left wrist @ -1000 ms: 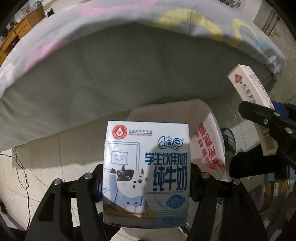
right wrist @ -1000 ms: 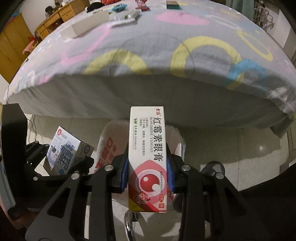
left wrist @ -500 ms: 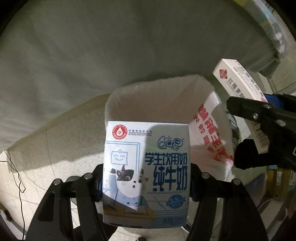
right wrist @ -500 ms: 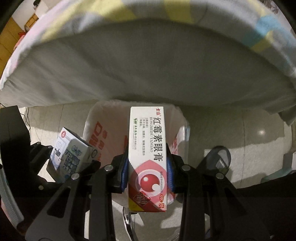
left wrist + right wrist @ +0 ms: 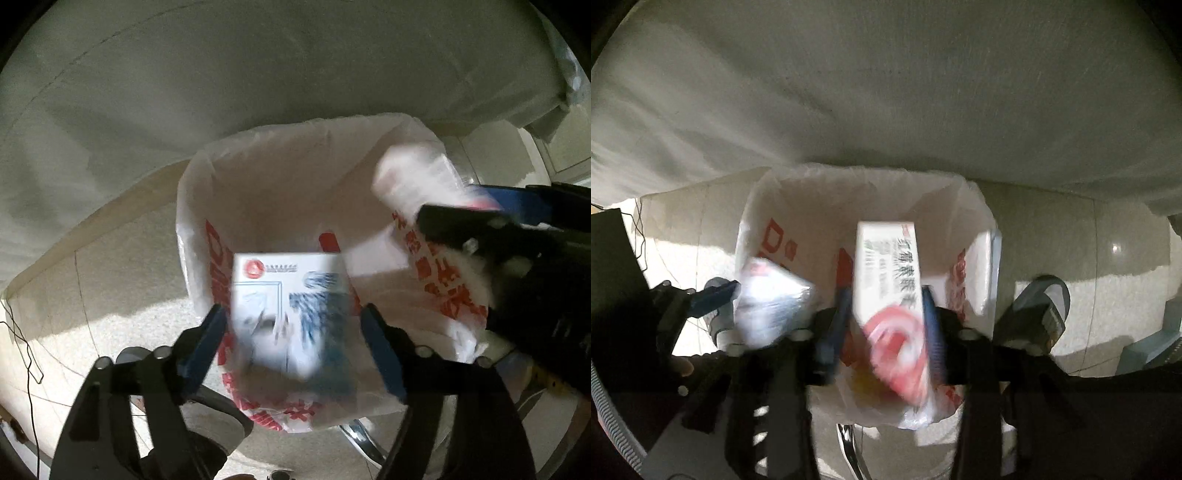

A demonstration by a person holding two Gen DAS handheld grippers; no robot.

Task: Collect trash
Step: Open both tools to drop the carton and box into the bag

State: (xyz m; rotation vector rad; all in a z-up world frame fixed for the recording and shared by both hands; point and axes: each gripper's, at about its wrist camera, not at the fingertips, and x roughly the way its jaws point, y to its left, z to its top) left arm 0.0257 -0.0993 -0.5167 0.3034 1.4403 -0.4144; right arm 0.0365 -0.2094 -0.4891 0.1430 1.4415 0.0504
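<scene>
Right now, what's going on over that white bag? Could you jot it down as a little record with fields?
place: open white plastic bag with red print, on a tiled floor beside a bed
left tool: above the bag mouth, jaws opening, pads clear of the carton
milk carton: blue and white, blurred, between the left tool's fingers, over the bag
right tool: also above the bag, jaws opening
ointment box: white with a red end, blurred, tilted between the right tool's fingers
stage: both items apparently being let go into the bag
</scene>
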